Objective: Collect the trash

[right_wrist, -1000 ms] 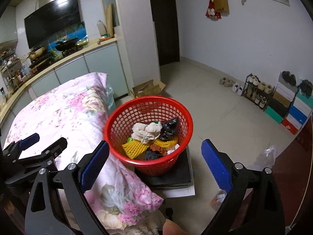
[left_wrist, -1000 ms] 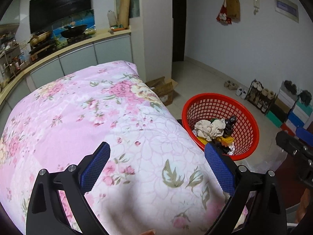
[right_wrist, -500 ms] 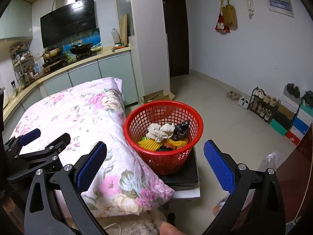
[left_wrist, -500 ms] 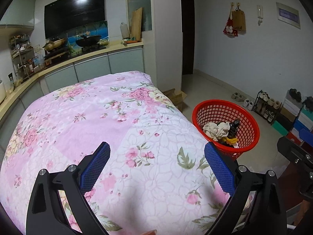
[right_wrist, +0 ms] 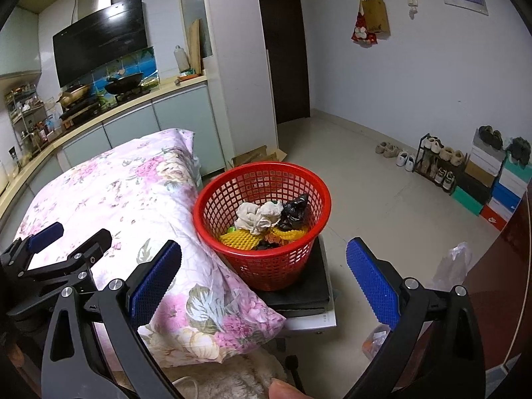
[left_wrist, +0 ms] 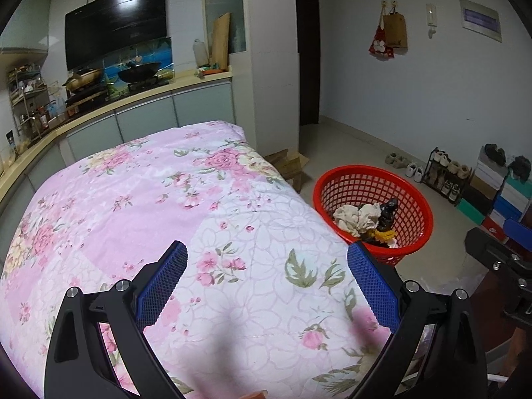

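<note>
The red basket (right_wrist: 262,222) sits on a dark pad just beside the flowered quilt (left_wrist: 159,206), within easy reach. Inside it lie crumpled paper (right_wrist: 257,216), a black bag and yellow foam netting. The left gripper (left_wrist: 266,282) hovers over the quilt and the right gripper (right_wrist: 262,276) faces the basket, fingers spread and empty.

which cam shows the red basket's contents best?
Right wrist. The red basket sits near centre, whole, with the white crumpled wad, black bag and yellow mesh visible. In the left wrist view the quilt and a finger hide its near side.
</note>
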Tool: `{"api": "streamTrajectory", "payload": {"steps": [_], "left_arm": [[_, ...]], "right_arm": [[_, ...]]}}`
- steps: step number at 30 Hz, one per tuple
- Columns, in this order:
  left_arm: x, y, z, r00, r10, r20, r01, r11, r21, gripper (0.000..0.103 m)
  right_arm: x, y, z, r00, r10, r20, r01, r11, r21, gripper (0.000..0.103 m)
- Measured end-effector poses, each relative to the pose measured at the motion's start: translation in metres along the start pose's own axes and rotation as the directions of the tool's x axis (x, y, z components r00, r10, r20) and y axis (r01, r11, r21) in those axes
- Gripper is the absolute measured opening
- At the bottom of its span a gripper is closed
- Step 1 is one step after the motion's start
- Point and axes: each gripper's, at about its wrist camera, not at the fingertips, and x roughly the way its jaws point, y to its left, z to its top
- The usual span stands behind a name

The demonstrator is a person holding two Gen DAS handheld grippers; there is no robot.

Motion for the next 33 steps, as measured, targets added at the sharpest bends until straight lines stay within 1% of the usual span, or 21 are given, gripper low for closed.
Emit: {"api": "streamTrajectory", "payload": {"steps": [8,33], "left_arm": [[0.006,-0.012,0.001,1.0,-0.016,-0.008,0.016,0.999,0.033,0.094],[0.006,-0.01,0.0,1.0,-0.005,-0.004,0.005,1.0,0.029,0.094]], "right_arm": [[0.006,-0.004,0.0,1.0,-0.012,-0.017,0.012,1.0,0.009,0.096],[0.01,0.001,-0.004,1.0,-0.009,-0.026,0.009,1.0,-0.008,0.096]]}}
